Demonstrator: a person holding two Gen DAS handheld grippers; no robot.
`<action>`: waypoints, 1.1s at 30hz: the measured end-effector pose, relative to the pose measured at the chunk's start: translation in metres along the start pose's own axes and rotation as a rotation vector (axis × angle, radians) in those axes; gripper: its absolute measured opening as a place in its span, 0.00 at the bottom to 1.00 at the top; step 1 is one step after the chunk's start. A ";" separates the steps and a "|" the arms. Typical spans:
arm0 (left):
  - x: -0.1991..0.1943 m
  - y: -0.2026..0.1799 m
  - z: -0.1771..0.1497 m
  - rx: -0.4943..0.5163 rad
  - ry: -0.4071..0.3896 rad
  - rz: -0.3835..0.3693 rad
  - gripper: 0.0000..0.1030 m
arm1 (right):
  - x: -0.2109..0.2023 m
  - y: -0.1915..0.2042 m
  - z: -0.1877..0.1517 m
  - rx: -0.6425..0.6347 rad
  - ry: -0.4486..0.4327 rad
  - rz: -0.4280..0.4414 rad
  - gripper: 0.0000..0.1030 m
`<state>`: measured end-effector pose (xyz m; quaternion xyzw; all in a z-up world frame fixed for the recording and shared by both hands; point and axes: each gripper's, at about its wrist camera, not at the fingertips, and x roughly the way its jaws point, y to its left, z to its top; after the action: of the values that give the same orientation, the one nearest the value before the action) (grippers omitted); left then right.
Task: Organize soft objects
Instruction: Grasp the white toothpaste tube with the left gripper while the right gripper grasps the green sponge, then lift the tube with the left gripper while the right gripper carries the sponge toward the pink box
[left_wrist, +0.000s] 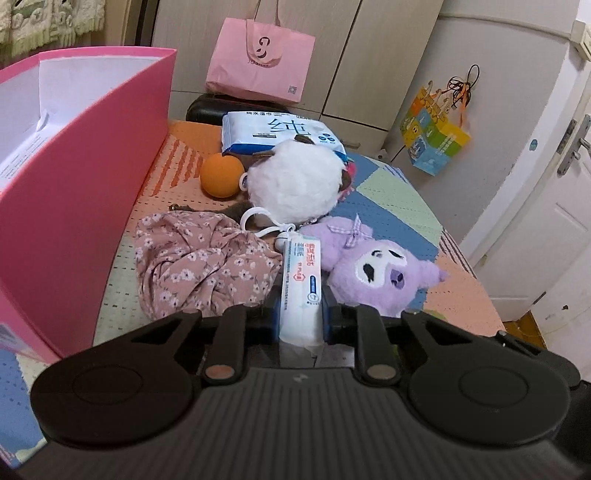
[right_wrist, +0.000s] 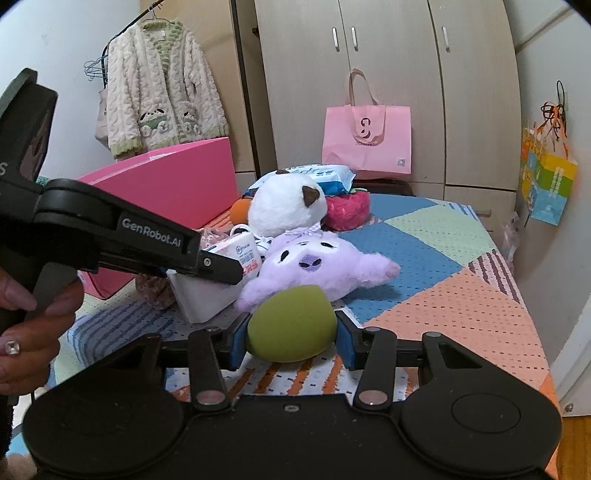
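My left gripper (left_wrist: 299, 317) is shut on a slim white tissue pack (left_wrist: 300, 273) with red print, held just above the mat. From the right wrist view the left gripper (right_wrist: 229, 267) comes in from the left with that pack (right_wrist: 207, 295) in its jaws. My right gripper (right_wrist: 291, 341) is shut on a green soft ball (right_wrist: 291, 325), both blue pads pressing its sides. A purple plush (left_wrist: 380, 273) lies just beyond both grippers. Behind it sit a white plush (left_wrist: 295, 181), an orange ball (left_wrist: 221, 176) and a crumpled floral cloth (left_wrist: 199, 266).
An open pink box (left_wrist: 74, 166) stands along the left. A blue-and-white wipes pack (left_wrist: 277, 133) and a red fluffy item (right_wrist: 347, 210) lie at the back. A pink bag (right_wrist: 365, 140) leans on the wardrobe. The patchwork mat (right_wrist: 461, 288) ends at the right edge.
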<state>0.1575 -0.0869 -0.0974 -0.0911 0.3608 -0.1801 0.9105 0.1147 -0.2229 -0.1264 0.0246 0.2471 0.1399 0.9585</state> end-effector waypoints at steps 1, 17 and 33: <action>-0.002 0.001 -0.001 -0.004 -0.001 -0.003 0.19 | -0.001 0.001 0.000 -0.002 -0.001 -0.002 0.51; -0.011 -0.002 -0.013 0.061 0.045 0.019 0.21 | -0.002 0.012 0.002 -0.003 0.025 -0.019 0.51; -0.016 -0.008 -0.017 0.114 0.000 0.078 0.17 | -0.007 0.004 0.002 -0.001 0.030 -0.041 0.51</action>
<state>0.1324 -0.0887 -0.0974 -0.0250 0.3532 -0.1648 0.9206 0.1091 -0.2212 -0.1214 0.0169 0.2617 0.1207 0.9574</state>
